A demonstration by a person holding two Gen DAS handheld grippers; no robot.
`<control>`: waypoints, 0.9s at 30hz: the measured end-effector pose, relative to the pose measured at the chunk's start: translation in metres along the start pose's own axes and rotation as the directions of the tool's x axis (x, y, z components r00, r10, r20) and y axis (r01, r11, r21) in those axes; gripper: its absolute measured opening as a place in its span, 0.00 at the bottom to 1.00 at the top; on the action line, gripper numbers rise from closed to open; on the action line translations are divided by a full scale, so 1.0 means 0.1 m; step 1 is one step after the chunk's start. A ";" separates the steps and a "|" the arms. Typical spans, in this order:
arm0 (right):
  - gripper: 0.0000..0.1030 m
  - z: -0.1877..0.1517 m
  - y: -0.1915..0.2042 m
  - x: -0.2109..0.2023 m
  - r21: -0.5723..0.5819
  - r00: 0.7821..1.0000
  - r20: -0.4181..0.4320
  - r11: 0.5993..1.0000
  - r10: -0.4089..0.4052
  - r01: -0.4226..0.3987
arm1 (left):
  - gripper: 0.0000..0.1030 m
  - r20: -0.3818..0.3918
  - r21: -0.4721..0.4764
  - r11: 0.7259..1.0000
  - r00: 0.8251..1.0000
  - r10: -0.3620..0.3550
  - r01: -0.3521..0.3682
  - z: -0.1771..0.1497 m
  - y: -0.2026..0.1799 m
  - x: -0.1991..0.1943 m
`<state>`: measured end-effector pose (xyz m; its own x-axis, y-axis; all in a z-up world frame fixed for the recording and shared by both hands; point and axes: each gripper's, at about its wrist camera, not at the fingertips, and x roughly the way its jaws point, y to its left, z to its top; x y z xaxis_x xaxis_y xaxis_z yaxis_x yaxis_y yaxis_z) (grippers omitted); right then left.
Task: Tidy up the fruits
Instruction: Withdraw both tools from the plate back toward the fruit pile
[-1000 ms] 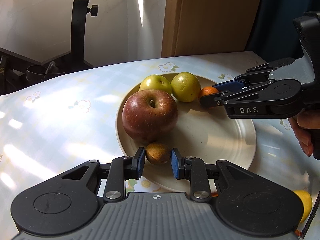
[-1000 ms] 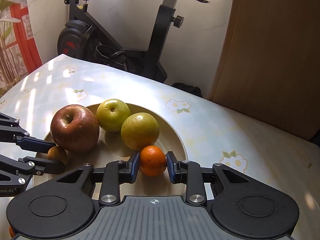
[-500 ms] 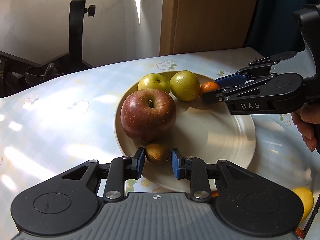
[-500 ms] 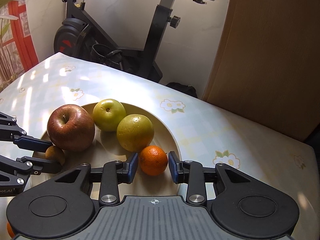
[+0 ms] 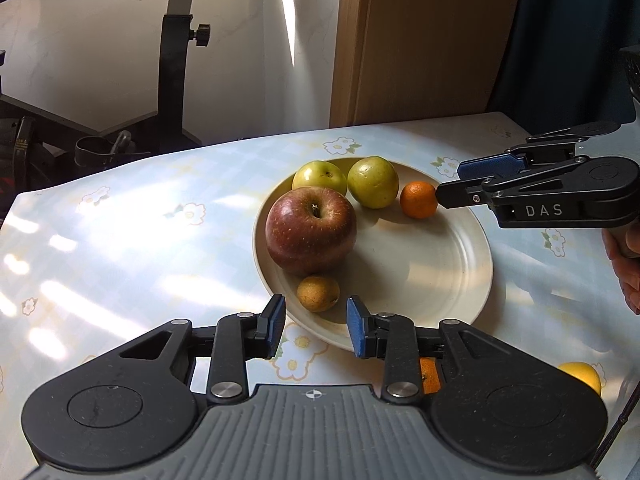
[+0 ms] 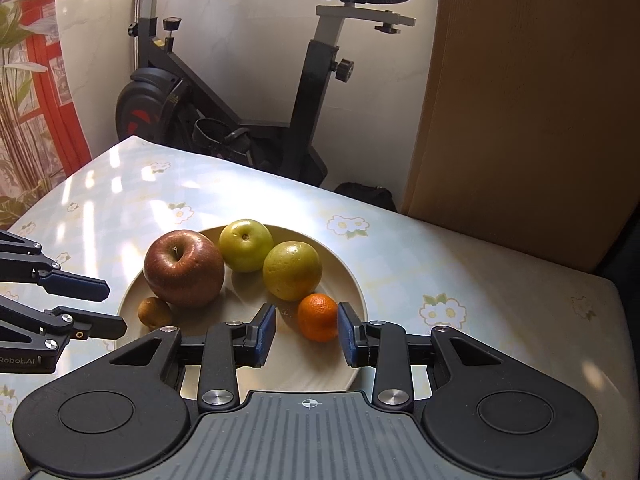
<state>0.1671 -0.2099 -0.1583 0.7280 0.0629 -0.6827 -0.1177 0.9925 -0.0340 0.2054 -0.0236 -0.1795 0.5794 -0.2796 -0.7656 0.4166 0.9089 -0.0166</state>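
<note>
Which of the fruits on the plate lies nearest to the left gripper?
The small brown fruit, at the plate's near rim just ahead of the left gripper. It is the smallest and the only brown one; the red apple sits behind it.

Half hidden behind the left hand-held gripper [image 5: 316, 322]: a small orange citrus fruit [image 5: 430, 376] on the tabletop [image 5: 120, 240]. Partly masked likewise, a round yellow fruit [image 5: 582, 374]. Cut off at the right edge: fingers of a person's hand [image 5: 624, 268].
</note>
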 end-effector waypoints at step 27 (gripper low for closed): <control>0.31 -0.60 0.16 -0.62 0.146 0.998 -0.013 0.987 0.067 -0.065 | 0.34 0.008 0.004 1.000 1.000 -0.016 0.016 -0.35 -0.06 -0.49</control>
<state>0.0795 -0.2042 -0.1608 0.7095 0.1282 -0.6930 -0.0649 0.9910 0.1169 0.1502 -0.0041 -0.1648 0.5784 -0.2969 -0.7598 0.4290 0.9029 -0.0263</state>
